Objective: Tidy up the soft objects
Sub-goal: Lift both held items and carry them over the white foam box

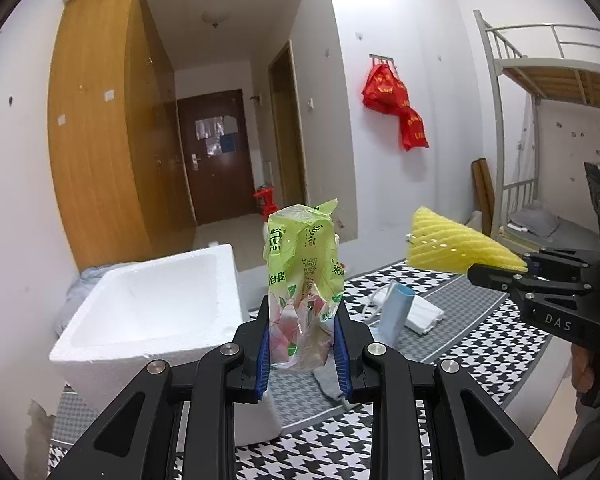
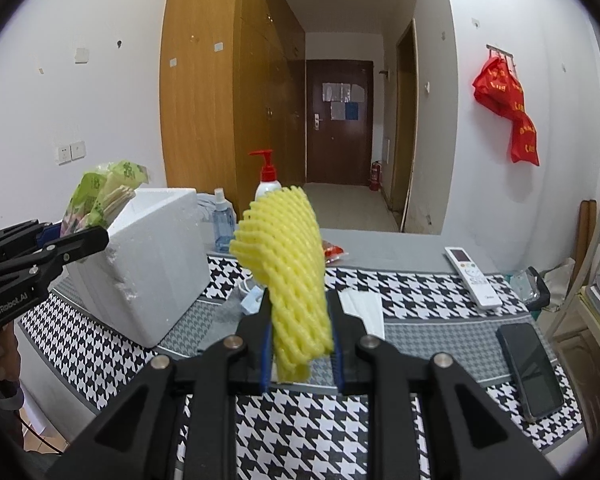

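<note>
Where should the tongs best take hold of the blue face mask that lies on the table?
Grip the blue face mask by its raised free edge, from above: it is thin and lies against the white masks, so a side approach finds little to pinch.

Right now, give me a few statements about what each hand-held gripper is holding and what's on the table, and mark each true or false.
1. The left hand-held gripper grips a crinkly green plastic bag. True.
2. The right hand-held gripper is empty. False: it grips a yellow foam fruit net.
3. The white foam box stands on the houndstooth tablecloth. True.
4. The white remote control lies inside the box. False: it lies on the cloth.
5. The black phone lies on the table. True.
</note>
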